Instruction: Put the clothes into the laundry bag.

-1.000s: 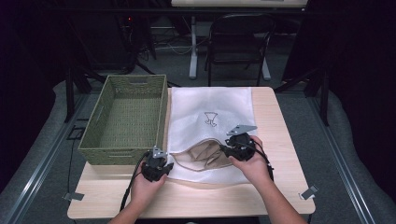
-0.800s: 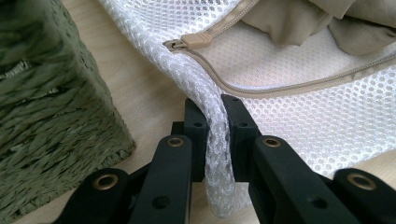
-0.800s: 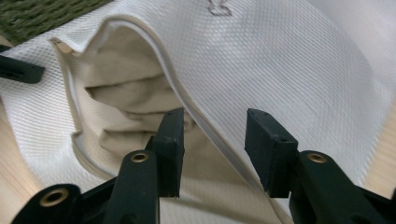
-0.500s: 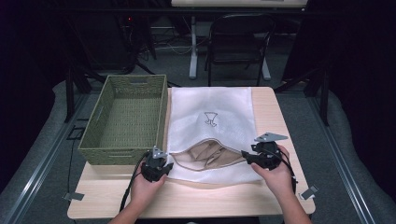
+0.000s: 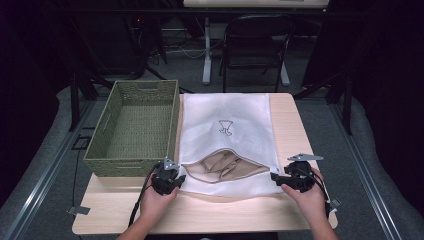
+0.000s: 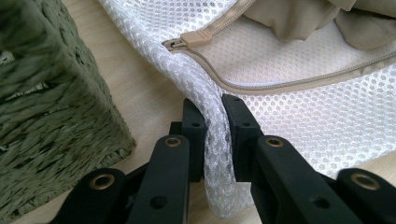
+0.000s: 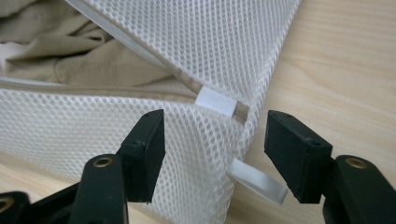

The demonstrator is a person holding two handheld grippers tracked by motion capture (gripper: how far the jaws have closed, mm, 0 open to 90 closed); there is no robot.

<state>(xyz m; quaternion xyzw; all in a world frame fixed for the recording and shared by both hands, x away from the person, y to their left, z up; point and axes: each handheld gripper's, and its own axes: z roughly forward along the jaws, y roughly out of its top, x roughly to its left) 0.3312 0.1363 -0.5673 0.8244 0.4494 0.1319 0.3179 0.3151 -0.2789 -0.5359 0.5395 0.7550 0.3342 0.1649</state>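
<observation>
A white mesh laundry bag (image 5: 225, 120) lies flat on the wooden table, its beige zipper open along the near edge. A beige garment (image 5: 225, 165) shows inside the opening. My left gripper (image 5: 178, 179) is shut on the bag's near left corner. In the left gripper view the mesh (image 6: 299, 102) is pinched between the jaws of my left gripper (image 6: 215, 112), just below the zipper pull (image 6: 198, 38). My right gripper (image 5: 275, 176) sits at the near right corner. Its jaws have just been opening. They stand wide on either side of the mesh corner (image 7: 210, 140), not pressing it.
A green woven basket (image 5: 135, 125) stands left of the bag, close beside my left gripper; its wall (image 6: 51, 102) is right next to the jaws. A white tab (image 7: 215, 101) marks the zipper's end. Bare tabletop (image 5: 295, 125) lies right of the bag. A chair (image 5: 255, 45) stands behind the table.
My right hand has moved right, from the bag's opening to its near right corner, and its jaws have spread apart. The left hand has kept still with its grip on the mesh.
</observation>
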